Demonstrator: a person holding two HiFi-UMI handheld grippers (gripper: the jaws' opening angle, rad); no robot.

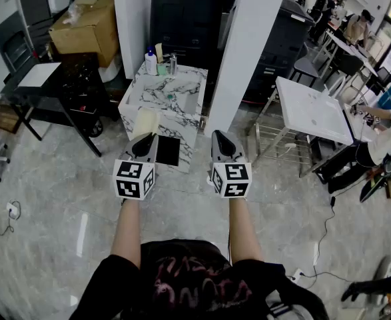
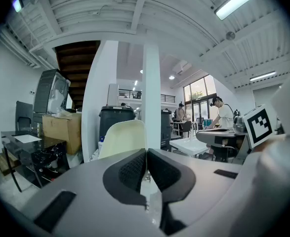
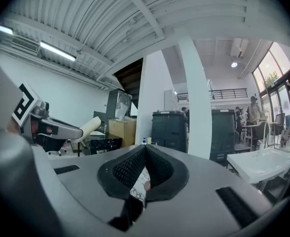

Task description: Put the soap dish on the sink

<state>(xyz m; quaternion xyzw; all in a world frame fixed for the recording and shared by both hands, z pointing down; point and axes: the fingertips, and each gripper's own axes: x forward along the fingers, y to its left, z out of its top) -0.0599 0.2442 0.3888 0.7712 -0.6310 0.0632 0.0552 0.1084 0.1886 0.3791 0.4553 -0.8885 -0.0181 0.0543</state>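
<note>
A pale cream soap dish point(image 1: 146, 121) sticks up out of my left gripper point(image 1: 145, 139), which is shut on its lower edge; in the left gripper view the soap dish point(image 2: 123, 138) rises just behind the closed jaws of the left gripper point(image 2: 146, 153). The marble-topped sink point(image 1: 175, 92) stands on the floor right ahead, its near edge under the dish. My right gripper point(image 1: 220, 137) hovers to the right of the sink, shut and holding nothing. From the right gripper view the right gripper point(image 3: 144, 148) shows closed jaws, and the soap dish point(image 3: 89, 127) is at the left.
Small bottles point(image 1: 158, 61) stand at the sink's back edge. A white pillar point(image 1: 247, 52) rises right of the sink, a black cabinet point(image 1: 185, 19) behind it. A black table point(image 1: 58, 89) and a cardboard box point(image 1: 85, 25) are at the left, a white basin table point(image 1: 312, 109) at the right.
</note>
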